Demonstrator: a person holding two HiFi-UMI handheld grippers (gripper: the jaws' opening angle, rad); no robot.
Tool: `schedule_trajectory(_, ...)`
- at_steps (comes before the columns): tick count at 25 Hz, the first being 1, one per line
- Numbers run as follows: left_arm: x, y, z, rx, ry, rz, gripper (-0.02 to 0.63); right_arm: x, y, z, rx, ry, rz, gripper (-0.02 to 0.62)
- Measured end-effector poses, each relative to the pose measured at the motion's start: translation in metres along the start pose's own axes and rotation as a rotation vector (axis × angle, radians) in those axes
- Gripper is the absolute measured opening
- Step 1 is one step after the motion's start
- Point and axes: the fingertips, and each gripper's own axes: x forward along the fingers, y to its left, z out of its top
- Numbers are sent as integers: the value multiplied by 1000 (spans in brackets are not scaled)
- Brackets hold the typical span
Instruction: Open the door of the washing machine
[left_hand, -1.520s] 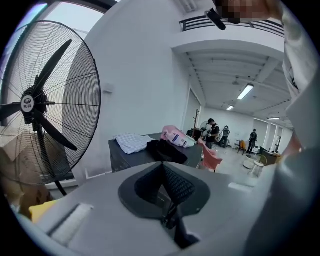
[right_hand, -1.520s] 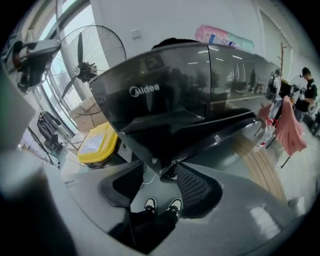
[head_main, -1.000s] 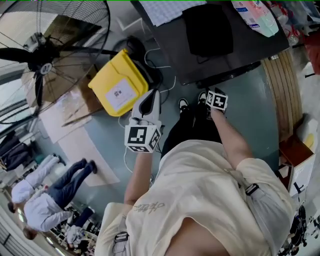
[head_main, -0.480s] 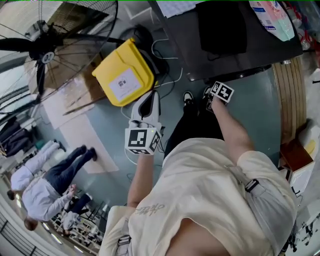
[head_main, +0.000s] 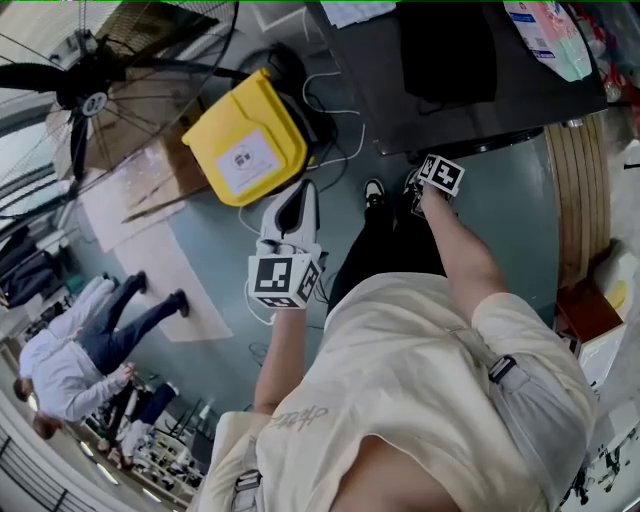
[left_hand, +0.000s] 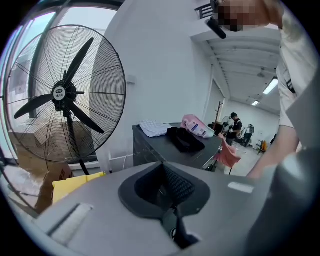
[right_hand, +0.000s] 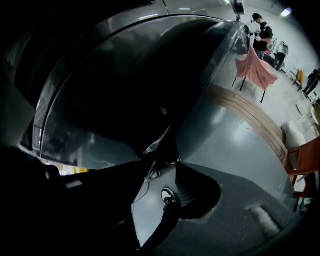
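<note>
My right gripper points down at the washing machine, close to its dark round door. The door looks shut. The jaws are apart and have just been closing a bit, with only floor and a shoe showing between them. If they close too soon, they grab air. If they pinch the smooth glass, I think they slide off. My left gripper has its jaws together and holds nothing. It hangs near the yellow box and could bump it.
</note>
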Motion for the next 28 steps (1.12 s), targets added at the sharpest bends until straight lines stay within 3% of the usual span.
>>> schedule_trajectory(13, 0, -5, 2, 17, -14, -57, 17, -16, -35, -40, -30, 40, -45, 169)
schedule_trajectory(19, 7, -16, 2, 44, -15, -138, 17, -31, -65, -69, -18, 55, -53, 140)
schedule_trajectory(28, 5, -45, -3, 135, -14, -290, 17, -55, -122, -100, 81, 1, -144, 90)
